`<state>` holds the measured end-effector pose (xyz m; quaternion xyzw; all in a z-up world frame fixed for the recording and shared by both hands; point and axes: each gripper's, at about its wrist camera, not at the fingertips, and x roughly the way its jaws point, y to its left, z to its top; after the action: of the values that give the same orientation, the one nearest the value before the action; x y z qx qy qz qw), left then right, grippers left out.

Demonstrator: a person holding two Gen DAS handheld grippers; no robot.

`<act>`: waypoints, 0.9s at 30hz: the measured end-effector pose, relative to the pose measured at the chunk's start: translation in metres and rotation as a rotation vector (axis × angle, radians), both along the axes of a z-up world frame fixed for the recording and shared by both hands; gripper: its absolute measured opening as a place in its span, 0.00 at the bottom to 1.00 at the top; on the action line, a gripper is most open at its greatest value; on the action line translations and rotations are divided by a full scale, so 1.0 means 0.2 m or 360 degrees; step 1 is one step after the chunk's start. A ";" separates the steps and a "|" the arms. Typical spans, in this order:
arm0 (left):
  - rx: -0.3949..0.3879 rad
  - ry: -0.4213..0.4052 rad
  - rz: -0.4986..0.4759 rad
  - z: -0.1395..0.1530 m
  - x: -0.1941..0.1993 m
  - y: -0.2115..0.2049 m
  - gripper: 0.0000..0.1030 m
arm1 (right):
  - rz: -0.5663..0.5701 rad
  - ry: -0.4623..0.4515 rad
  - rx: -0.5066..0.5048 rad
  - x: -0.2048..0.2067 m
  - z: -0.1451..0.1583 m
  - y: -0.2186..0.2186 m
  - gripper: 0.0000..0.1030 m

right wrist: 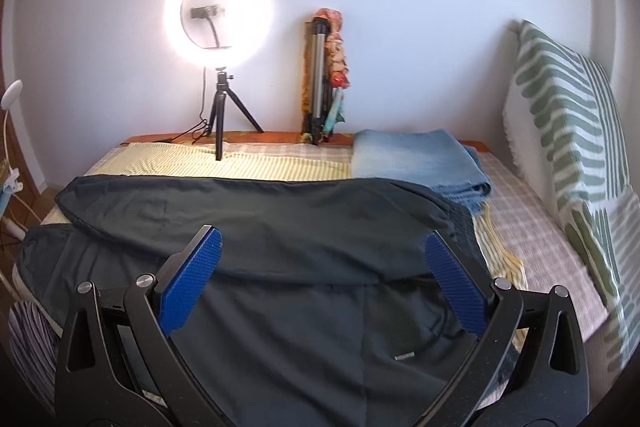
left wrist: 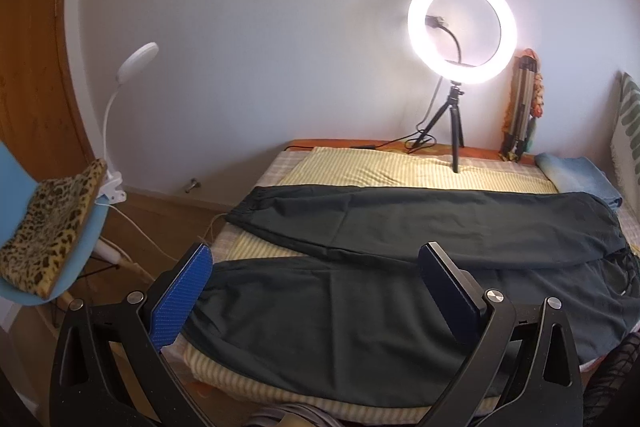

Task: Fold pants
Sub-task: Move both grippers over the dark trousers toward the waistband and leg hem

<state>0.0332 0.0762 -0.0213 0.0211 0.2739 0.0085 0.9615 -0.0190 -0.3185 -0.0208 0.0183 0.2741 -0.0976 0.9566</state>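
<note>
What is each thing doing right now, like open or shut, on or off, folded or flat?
Left gripper: open, empty, above the pants.
Right gripper: open, empty, above the pants.
Dark green fabric pants: spread flat, legs apart, not folded.
Round white ring light on black tripod: on, upright.
Light blue cloth: folded.
White gooseneck clip lamp: off.

Pants (right wrist: 280,227) lie across bed (right wrist: 532,227), legs to the left, waist right. Ring light (right wrist: 219,23) stands behind them by the wall, tripod (right wrist: 318,79) to its right, towel (right wrist: 416,163) before tripod, pillow (right wrist: 572,115) far right.
</note>
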 end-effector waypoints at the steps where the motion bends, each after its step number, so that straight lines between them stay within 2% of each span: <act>1: -0.0025 -0.0003 -0.0011 0.00 0.02 0.04 0.99 | 0.0044 -0.0003 -0.0015 0.03 0.00 0.02 1.00; 4: -0.0070 0.0008 -0.0001 -0.01 0.10 0.15 0.97 | 0.0177 0.0009 -0.0049 0.13 -0.01 0.06 1.00; 5: -0.0062 0.0025 0.0012 -0.01 0.14 0.18 0.93 | 0.0220 0.0024 -0.0060 0.17 -0.01 0.07 1.00; 8: -0.0054 0.0098 0.0032 -0.04 0.28 0.27 0.87 | 0.0343 0.0069 -0.0083 0.32 -0.02 0.12 1.00; 13: -0.0129 0.0233 0.0025 -0.11 0.54 0.39 0.79 | 0.0566 0.0173 -0.0046 0.61 -0.05 0.17 1.00; 19: -0.0106 0.0351 -0.0016 -0.23 0.84 0.38 0.67 | 0.0799 0.0303 0.0061 1.00 -0.12 0.21 1.00; 22: -0.0134 0.0414 -0.0043 -0.30 0.99 0.36 0.62 | 0.0864 0.0350 0.0024 1.16 -0.19 0.26 1.00; 23: -0.0152 0.0437 -0.0059 -0.33 1.05 0.34 0.58 | 0.0882 0.0377 0.0006 1.21 -0.22 0.27 1.00; 27: -0.0211 0.0521 -0.0089 -0.43 1.20 0.32 0.47 | 0.0991 0.0571 -0.0019 1.46 -0.39 0.30 0.94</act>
<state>0.2726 0.1411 -0.1070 -0.0337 0.4261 -0.0400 0.9032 0.2724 -0.2575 -0.0980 -0.0892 0.4296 0.1952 0.8771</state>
